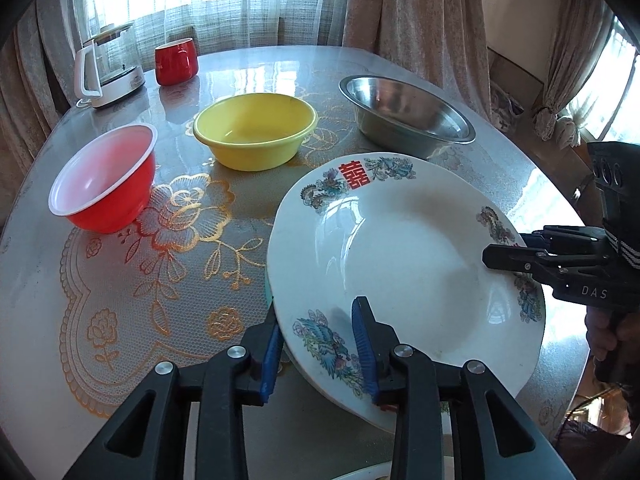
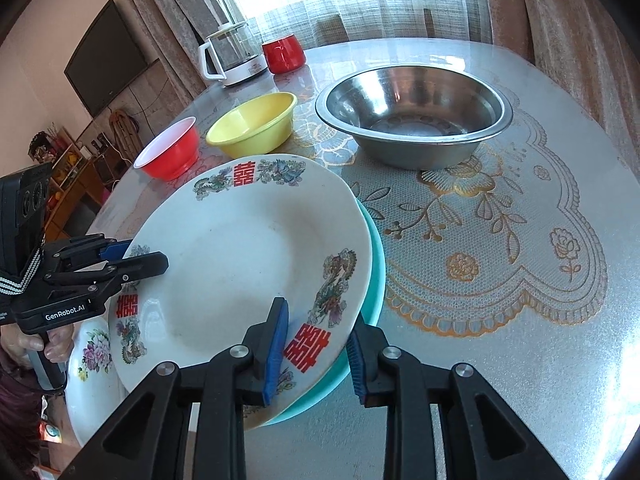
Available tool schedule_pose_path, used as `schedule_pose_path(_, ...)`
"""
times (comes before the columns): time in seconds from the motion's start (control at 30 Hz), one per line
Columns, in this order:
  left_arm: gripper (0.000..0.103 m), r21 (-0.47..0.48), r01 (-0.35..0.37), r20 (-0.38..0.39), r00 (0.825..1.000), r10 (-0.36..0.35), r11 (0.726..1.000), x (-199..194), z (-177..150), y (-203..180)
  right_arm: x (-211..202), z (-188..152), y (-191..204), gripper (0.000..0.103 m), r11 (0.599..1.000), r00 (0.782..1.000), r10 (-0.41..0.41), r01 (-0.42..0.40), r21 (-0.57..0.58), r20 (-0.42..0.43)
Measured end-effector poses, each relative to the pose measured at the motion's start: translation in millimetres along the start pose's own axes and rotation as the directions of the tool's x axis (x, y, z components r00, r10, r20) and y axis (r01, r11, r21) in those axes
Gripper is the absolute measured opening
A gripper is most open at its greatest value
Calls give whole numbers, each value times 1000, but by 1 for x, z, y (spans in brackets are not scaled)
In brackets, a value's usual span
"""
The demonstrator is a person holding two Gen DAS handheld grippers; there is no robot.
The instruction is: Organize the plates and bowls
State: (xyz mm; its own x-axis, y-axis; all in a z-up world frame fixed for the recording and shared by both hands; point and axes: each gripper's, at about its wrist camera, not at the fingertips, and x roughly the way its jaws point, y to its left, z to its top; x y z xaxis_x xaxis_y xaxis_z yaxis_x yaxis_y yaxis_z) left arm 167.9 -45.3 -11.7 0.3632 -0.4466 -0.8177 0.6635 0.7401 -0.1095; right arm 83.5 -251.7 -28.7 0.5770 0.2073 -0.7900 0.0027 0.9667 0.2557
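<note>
A white plate with red characters and dragon prints (image 1: 404, 256) (image 2: 248, 248) sits tilted on a teal plate (image 2: 374, 264). My left gripper (image 1: 316, 344) straddles the near-left rim of the white plate, one blue pad above and one below it. My right gripper (image 2: 318, 346) straddles the opposite rim of both plates; it shows in the left wrist view (image 1: 506, 256). The left gripper shows in the right wrist view (image 2: 138, 256). A red bowl (image 1: 106, 178), a yellow bowl (image 1: 256, 130) and a steel bowl (image 1: 404, 114) stand behind.
A round table with a lace-pattern cover (image 1: 168, 264) bears everything. A glass kettle (image 1: 108, 66) and a red mug (image 1: 176, 60) stand at the far edge. A floral white plate (image 2: 90, 364) lies under the stack at the table's near edge. Curtains hang behind.
</note>
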Motion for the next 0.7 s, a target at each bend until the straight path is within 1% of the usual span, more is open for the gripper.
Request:
schedule_pose_path(0.17, 37, 16, -27, -6, 1000, 27, 1000, 1, 0, -4, -2, -1, 6, 30, 997, 999, -51, 52, -51, 18)
schedule_pose_path(0.27, 37, 17, -43, -8, 999, 43, 999, 1, 0, -5, -3, -2, 7, 30, 996, 997, -70, 71, -53, 27)
schedule_pose_path(0.43, 38, 15, -53, -1, 999, 53, 999, -3, -2, -5, -4, -2, 4, 32, 998, 998, -60, 60, -26, 30)
schedule_pose_path(0.53, 39, 11, -69, 8, 998, 69, 998, -6, -4, -6, -8, -4, 5, 34, 996, 995, -88, 90, -30, 44)
schedule_pose_path(0.6, 38, 7, -78, 16, 997, 78, 997, -10, -5, -6, -12, -6, 3, 35, 996, 995, -84, 85, -15, 53)
schedule_pose_path(0.63, 38, 0, -75, 18, 997, 75, 997, -11, -6, -5, -14, -7, 2, 35, 997, 995, -76, 77, -11, 58)
schedule_pose_path(0.7, 38, -14, -67, 22, 997, 67, 998, -15, -8, -3, -17, -8, 3, 35, 996, 994, -86, 87, -9, 70)
